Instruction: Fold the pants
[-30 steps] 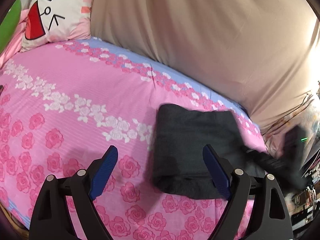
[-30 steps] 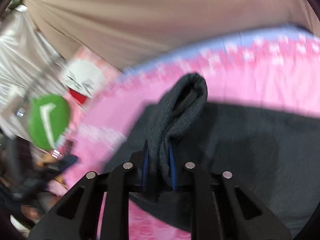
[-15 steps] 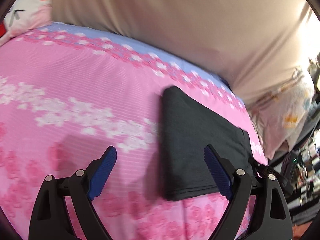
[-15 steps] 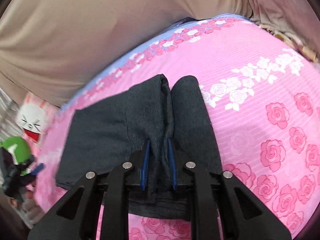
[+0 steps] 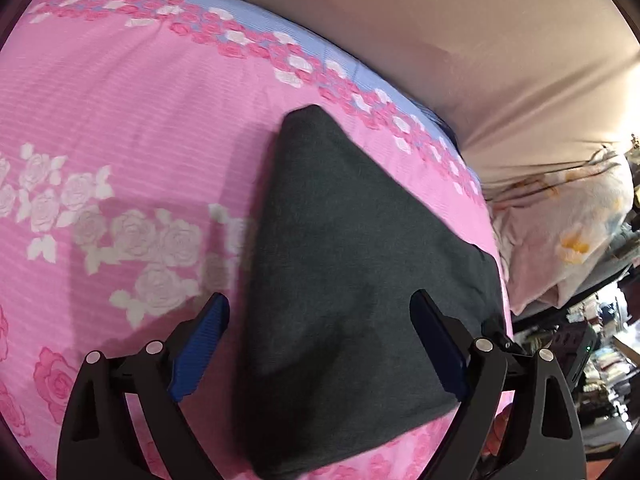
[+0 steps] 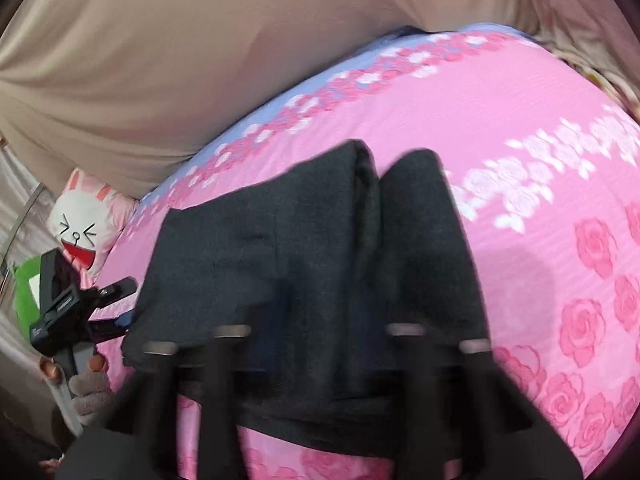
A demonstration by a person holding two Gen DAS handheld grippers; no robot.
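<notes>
The dark grey pants (image 5: 352, 264) lie folded into a compact stack on the pink floral bed sheet (image 5: 120, 120). My left gripper (image 5: 320, 344) is open, its blue-padded fingers (image 5: 200, 340) straddling the near part of the stack. In the right wrist view the pants (image 6: 280, 248) lie flat, with a raised fold at the far edge. My right gripper (image 6: 320, 340) is blurred by motion and its jaws stand wide apart over the near edge of the cloth. The left gripper (image 6: 72, 312) shows at the left of that view.
A beige curtain (image 5: 440, 40) hangs behind the bed. A white rabbit plush (image 6: 84, 224) and a green item (image 6: 28, 292) sit at the bed's far end. A floral pillow (image 5: 568, 232) lies beyond the bed's right edge, with clutter past it.
My right gripper has opened and let go of the pants fold, which now rests on the stack. My left gripper has moved closer over the stack.
</notes>
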